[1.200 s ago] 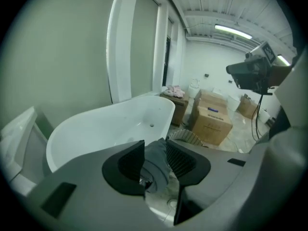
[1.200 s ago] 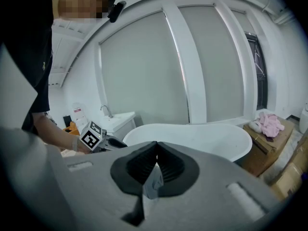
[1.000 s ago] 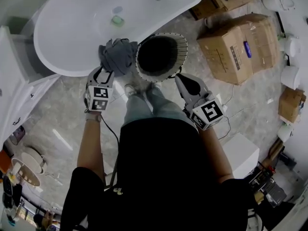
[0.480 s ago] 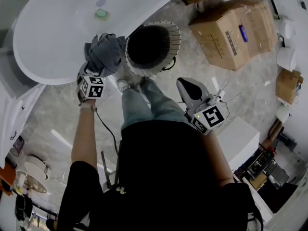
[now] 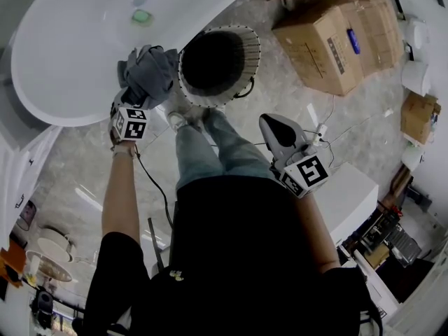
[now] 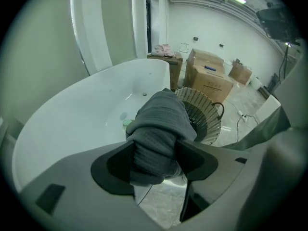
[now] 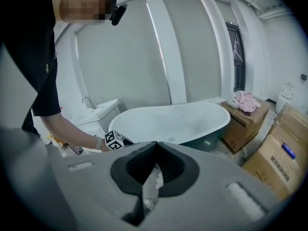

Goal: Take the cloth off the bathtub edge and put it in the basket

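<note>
A grey cloth [image 5: 147, 75] is bunched over the white bathtub's [image 5: 84, 47] near rim, just left of the round ribbed basket [image 5: 250, 65]. My left gripper [image 5: 142, 92] comes at it from below. In the left gripper view the cloth [image 6: 159, 129] sits between both pads, which press on it, and the jaws are closing; the basket [image 6: 204, 114] stands behind to the right. My right gripper [image 5: 273, 126] hangs shut and empty over the floor, right of the basket and apart from it. In its own view its jaws [image 7: 154, 146] meet, facing the bathtub [image 7: 173, 124].
Cardboard boxes [image 5: 336, 37] stand on the tiled floor right of the basket. A white cabinet [image 5: 346, 201] is at my right side. A small green item [image 5: 142, 17] lies in the tub. My legs and a shoe [image 5: 182, 121] are below the basket. A cable [image 5: 318, 128] trails on the floor.
The left gripper has stayed at the cloth on the tub rim beside the basket. The right gripper has drawn back from the basket's rim toward my body.
</note>
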`<state>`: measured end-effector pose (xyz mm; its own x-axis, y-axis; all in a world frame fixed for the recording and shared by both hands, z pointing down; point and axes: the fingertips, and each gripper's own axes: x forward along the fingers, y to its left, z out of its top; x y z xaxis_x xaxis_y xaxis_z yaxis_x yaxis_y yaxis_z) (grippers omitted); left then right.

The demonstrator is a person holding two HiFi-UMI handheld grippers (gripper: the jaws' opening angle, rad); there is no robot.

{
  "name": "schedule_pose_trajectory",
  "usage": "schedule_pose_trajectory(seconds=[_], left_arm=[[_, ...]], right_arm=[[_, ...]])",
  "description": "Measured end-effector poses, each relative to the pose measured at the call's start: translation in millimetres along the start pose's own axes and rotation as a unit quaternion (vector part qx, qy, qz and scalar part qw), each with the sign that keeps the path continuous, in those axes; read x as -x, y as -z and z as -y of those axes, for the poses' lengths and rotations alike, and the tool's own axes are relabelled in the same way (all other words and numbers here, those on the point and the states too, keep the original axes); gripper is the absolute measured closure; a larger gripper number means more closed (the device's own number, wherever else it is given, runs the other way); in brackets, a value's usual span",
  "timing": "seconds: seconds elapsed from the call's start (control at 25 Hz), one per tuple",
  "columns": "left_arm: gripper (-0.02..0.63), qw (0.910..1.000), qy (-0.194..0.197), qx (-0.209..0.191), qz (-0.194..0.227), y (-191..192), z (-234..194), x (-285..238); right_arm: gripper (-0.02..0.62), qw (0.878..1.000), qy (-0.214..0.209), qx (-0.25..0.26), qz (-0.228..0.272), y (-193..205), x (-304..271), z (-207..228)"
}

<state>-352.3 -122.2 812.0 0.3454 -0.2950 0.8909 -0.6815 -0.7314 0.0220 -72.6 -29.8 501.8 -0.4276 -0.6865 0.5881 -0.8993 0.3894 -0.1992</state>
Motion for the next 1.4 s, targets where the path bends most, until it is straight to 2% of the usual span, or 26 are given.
schedule_pose_trajectory(seconds=[0.28, 0.36, 0.4, 0.44, 0.68, 0.88, 1.2, 1.4], left_arm=[[0.378, 0.9994, -0.015, -0.032, -0.001, -2, 4, 5], [0.432, 0.9992, -0.018, -0.036, 0.007, -7, 7, 9], [0.490, 0.9992, -0.019, -0.033, 0.010, -9, 9, 10], [0.500, 0.9994, -0.020, -0.027, 0.012, -10, 11, 11], [0.511, 0.9996, -0.018, 0.019, 0.012, -14, 11, 18], [0.512, 0.9987, -0.026, 0.042, 0.016, -24, 13, 32], [0.515, 0.9964, -0.042, 0.061, 0.042, -53, 23, 77], [0.515, 0.9935, -0.053, 0.067, 0.074, -80, 27, 116]], right_arm=[[0.598, 1.000, -0.003, 0.000, 0.001, 2, 1, -2], [0.599, 1.000, -0.003, -0.001, 0.002, 2, 2, 0], [0.599, 1.000, -0.002, -0.003, 0.003, 2, 3, 1], [0.598, 1.000, -0.002, -0.004, 0.003, 2, 4, 1], [0.598, 1.000, -0.004, -0.004, 0.011, -1, 10, 2], [0.598, 1.000, -0.003, -0.004, 0.021, -7, 18, 8], [0.599, 0.999, -0.009, -0.001, 0.048, -25, 33, 15], [0.598, 0.998, -0.016, -0.003, 0.060, -39, 39, 20]])
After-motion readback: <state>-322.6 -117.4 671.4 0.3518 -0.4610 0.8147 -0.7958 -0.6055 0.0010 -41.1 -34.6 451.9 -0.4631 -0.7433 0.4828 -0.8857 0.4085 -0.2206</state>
